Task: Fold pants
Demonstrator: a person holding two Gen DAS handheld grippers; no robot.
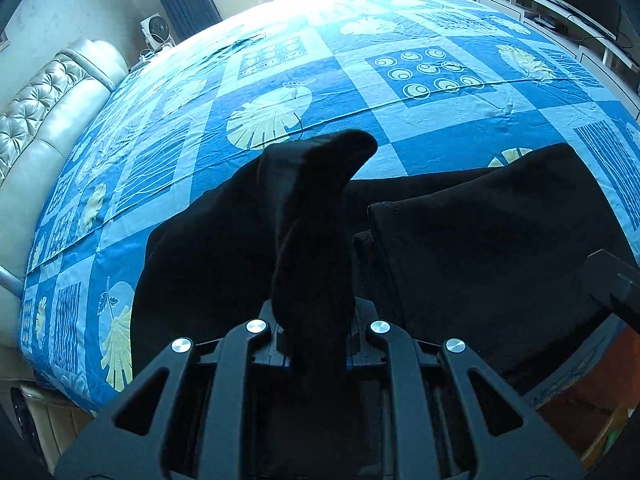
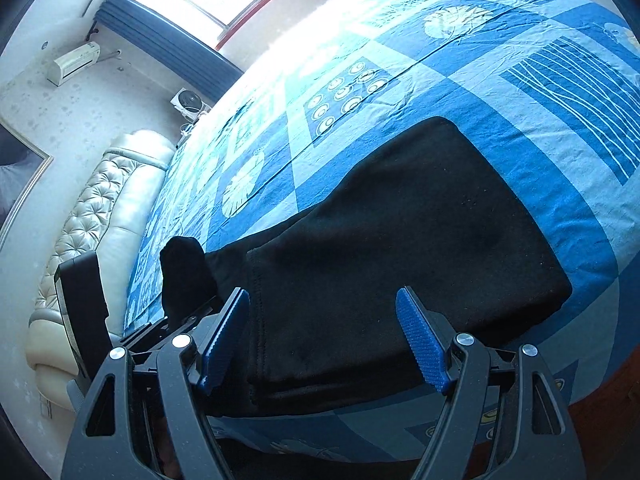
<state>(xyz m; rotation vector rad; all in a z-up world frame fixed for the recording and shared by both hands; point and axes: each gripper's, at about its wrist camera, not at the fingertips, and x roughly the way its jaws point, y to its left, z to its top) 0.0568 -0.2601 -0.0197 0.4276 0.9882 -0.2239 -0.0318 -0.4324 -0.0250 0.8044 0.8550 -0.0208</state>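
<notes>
Black pants lie on the blue patterned bed sheet near the bed's front edge. My left gripper is shut on a bunched end of the pants, which sticks up between its fingers and hides the fingertips. In the right wrist view the pants lie flat, partly folded, a stitched hem edge running down on the left. My right gripper is open and empty, its blue pads just above the pants' near edge. The left gripper with its pinched cloth shows at the left.
A tufted cream headboard lines the left side of the bed. A small fan stands by the far left corner. A white TV shelf runs along the right wall. The sheet stretches beyond the pants.
</notes>
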